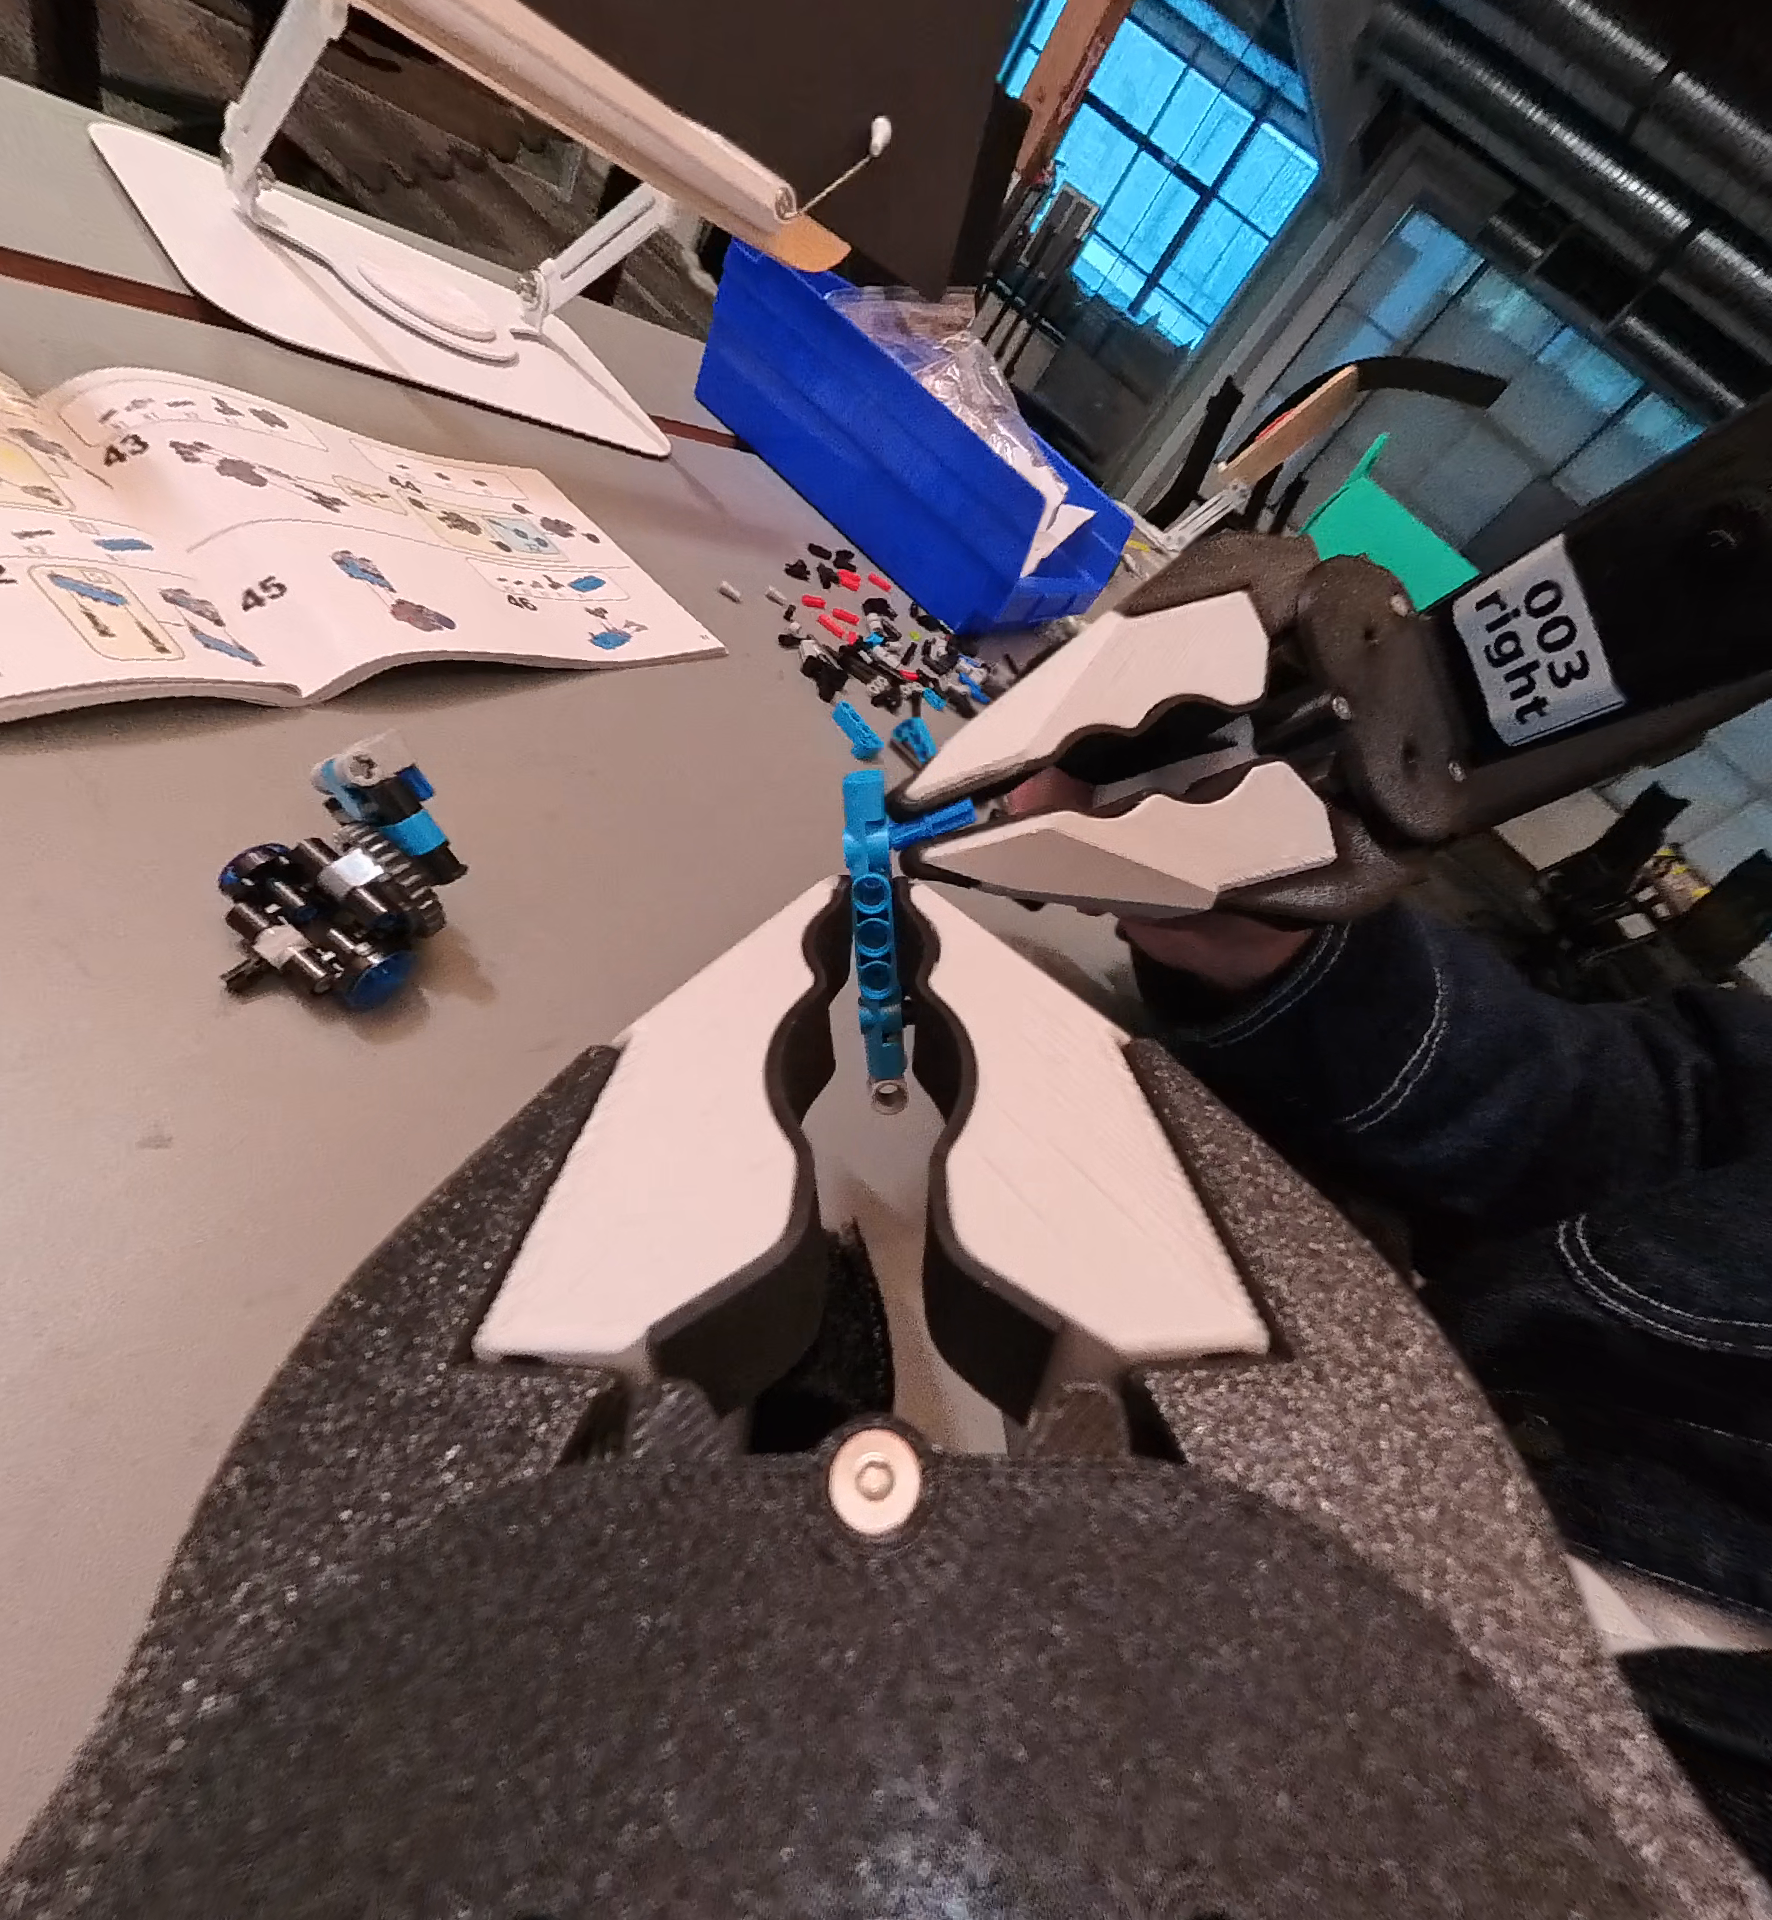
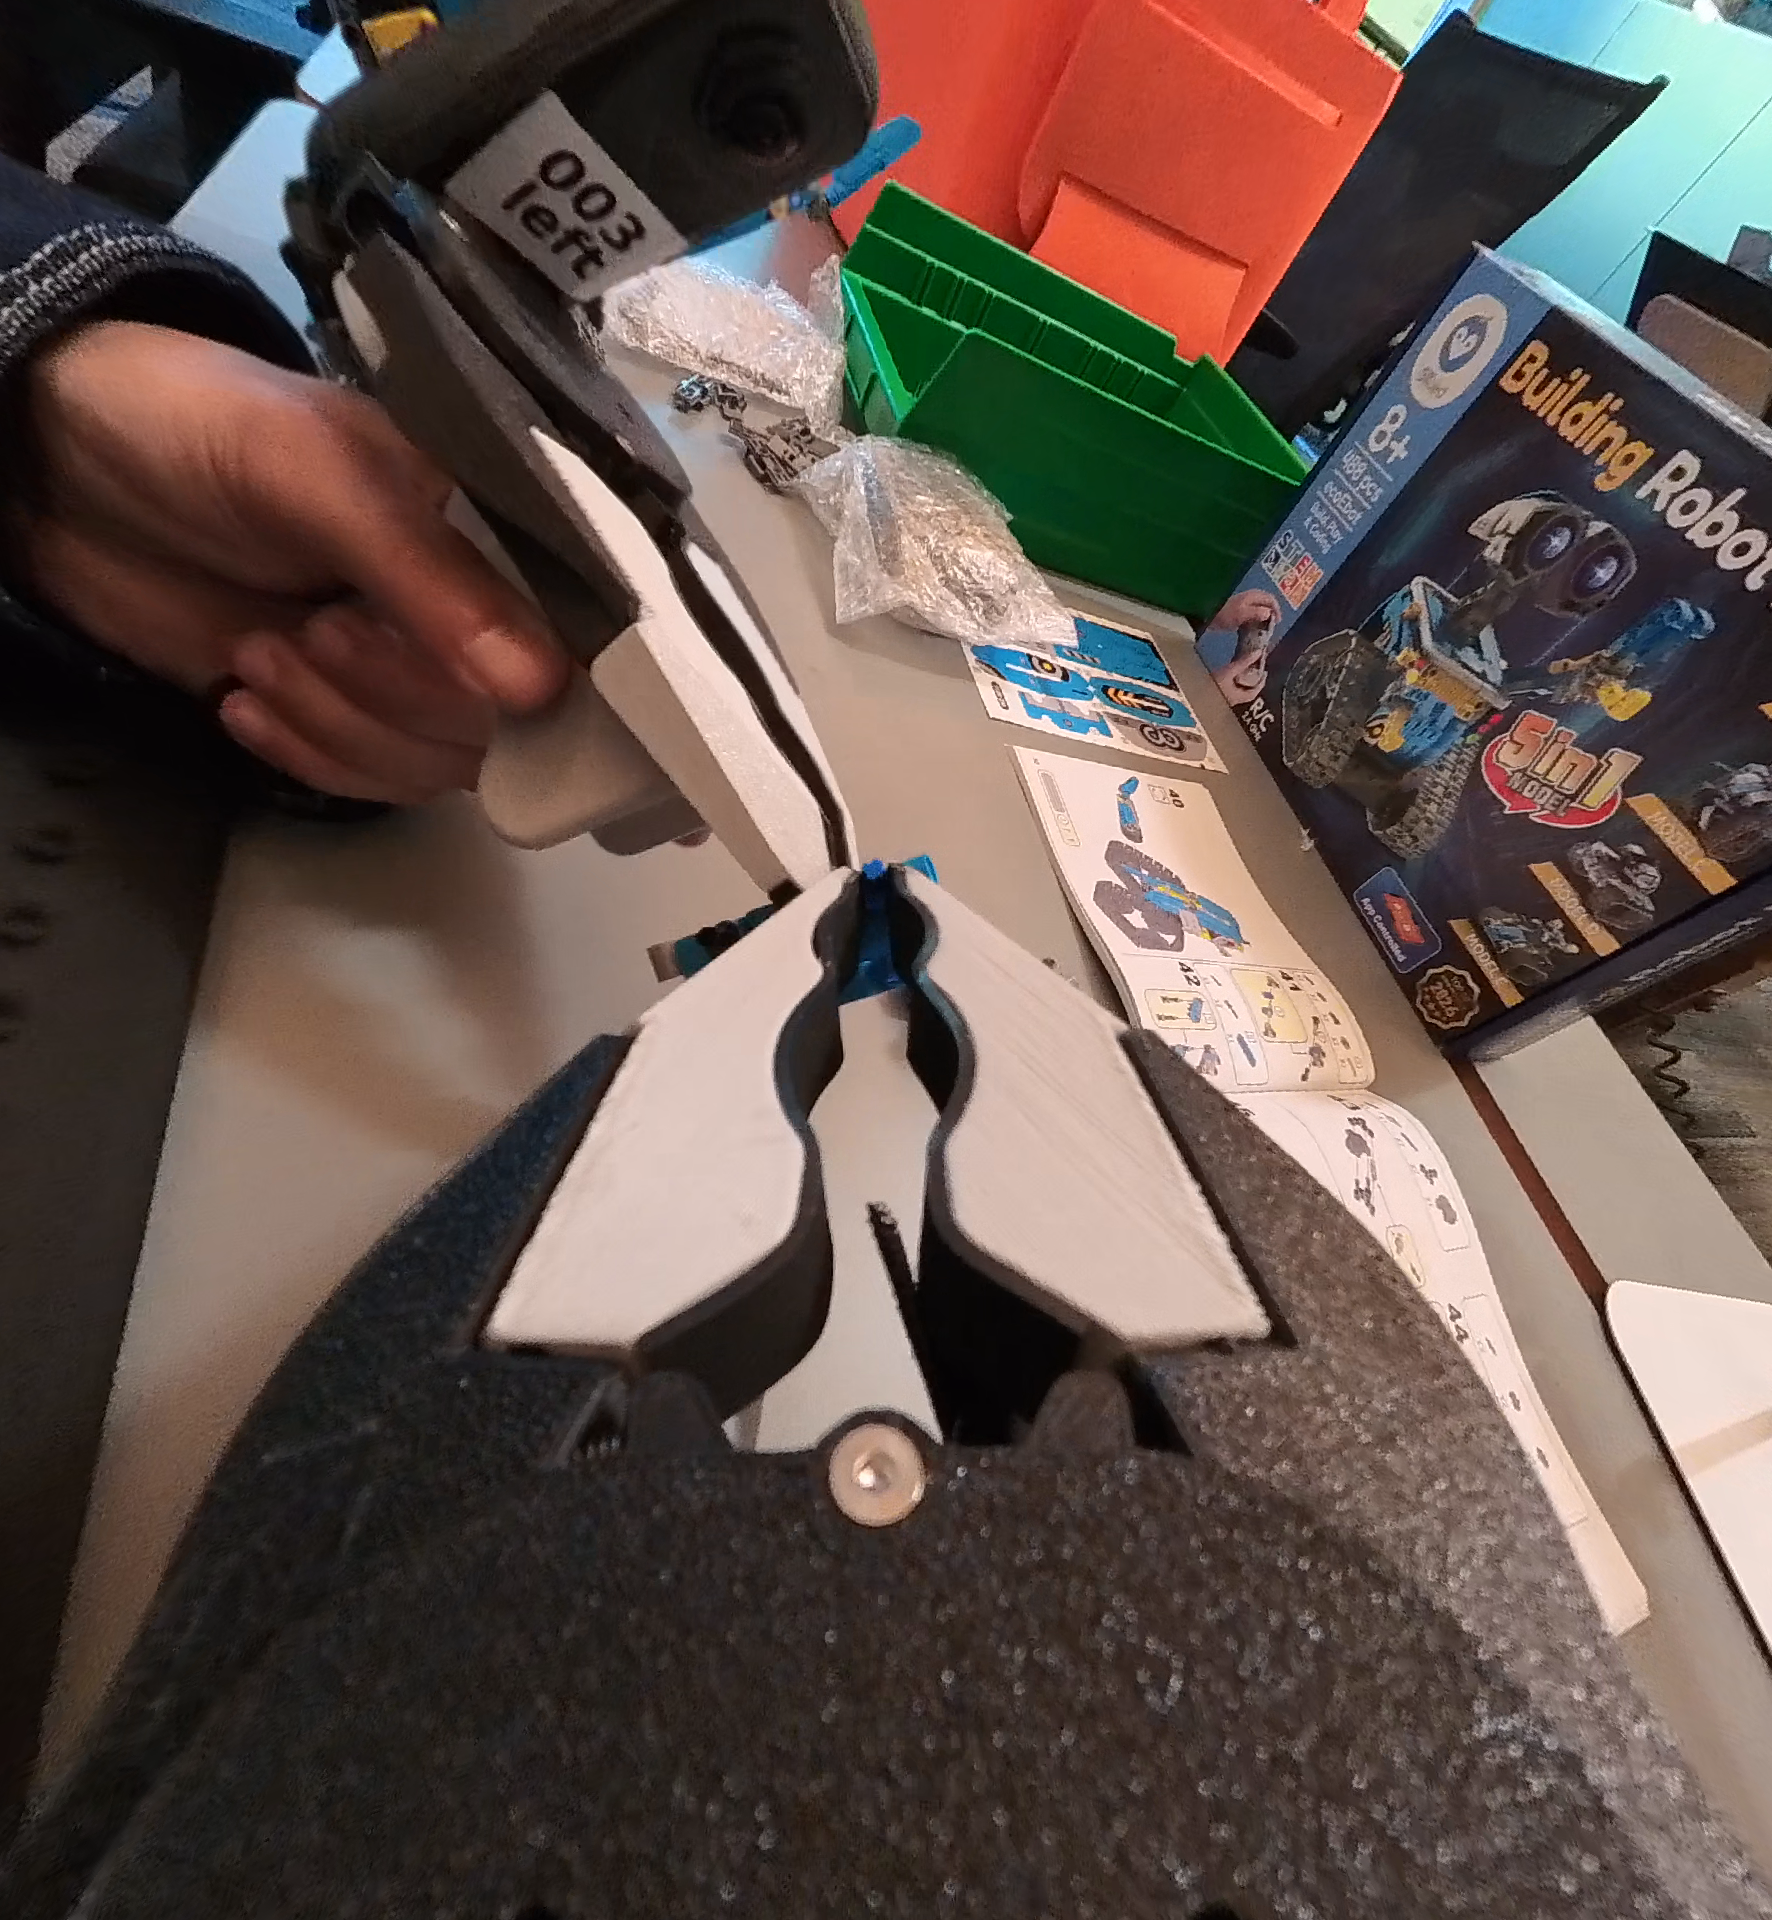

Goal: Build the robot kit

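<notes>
Two bins: blue bin (image 1: 903, 457) with plastic bags (image 1: 965, 384), green bin (image 2: 1048, 416) apart.

Each camera sat close behind its own fingers. The left wrist view looked across the table (image 1: 601, 727) toward a blue bin (image 1: 892, 457); the right faced a green bin (image 2: 1058, 416). Both shared the open booklet (image 1: 269, 561).

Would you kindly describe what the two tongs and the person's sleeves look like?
Both tongs, left and right, have white wedge-shaped fingers with wavy black inner pads on speckled dark grey bodies. Each carries a white label. The sleeves are dark blue with pale stitching.
</notes>
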Motion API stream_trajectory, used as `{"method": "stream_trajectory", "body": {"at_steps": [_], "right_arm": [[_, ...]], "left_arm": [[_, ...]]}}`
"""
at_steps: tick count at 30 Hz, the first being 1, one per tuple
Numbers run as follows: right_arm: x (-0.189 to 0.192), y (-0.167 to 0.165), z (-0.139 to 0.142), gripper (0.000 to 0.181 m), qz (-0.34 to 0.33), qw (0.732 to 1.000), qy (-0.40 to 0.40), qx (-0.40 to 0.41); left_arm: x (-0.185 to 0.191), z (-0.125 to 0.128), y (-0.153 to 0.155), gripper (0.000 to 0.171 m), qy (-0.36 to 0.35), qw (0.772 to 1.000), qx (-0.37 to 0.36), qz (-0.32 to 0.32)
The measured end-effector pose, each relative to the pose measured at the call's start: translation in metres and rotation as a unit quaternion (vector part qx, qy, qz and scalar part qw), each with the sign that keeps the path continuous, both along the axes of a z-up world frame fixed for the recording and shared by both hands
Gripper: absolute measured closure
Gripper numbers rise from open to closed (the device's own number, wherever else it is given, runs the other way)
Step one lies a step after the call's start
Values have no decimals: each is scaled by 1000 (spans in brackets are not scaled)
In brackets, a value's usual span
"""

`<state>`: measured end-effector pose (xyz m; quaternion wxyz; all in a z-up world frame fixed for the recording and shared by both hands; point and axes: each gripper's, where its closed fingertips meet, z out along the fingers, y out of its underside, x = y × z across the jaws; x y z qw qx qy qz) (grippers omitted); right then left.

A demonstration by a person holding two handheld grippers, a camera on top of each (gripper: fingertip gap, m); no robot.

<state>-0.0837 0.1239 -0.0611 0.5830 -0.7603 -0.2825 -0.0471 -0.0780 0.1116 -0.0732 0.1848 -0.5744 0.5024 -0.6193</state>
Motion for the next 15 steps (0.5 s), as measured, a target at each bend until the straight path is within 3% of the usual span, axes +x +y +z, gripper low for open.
{"method": "stream_trajectory", "body": {"at_steps": [6,11,12,15], "right_arm": [[3,3,-8,177,-10,1000,1,-15],[18,-13,2,177,-12,998,65,-22],[28,-24,-5,177,-13,995,80,-53],[61,-68,-62,177,-44,971,116,-206]], "left_arm": [[2,-9,4,165,20,999,48,17],[0,-26,21,165,62,992,99,55],[-1,-28,25,165,67,990,112,61],[-3,-32,17,165,73,990,114,36]]}}
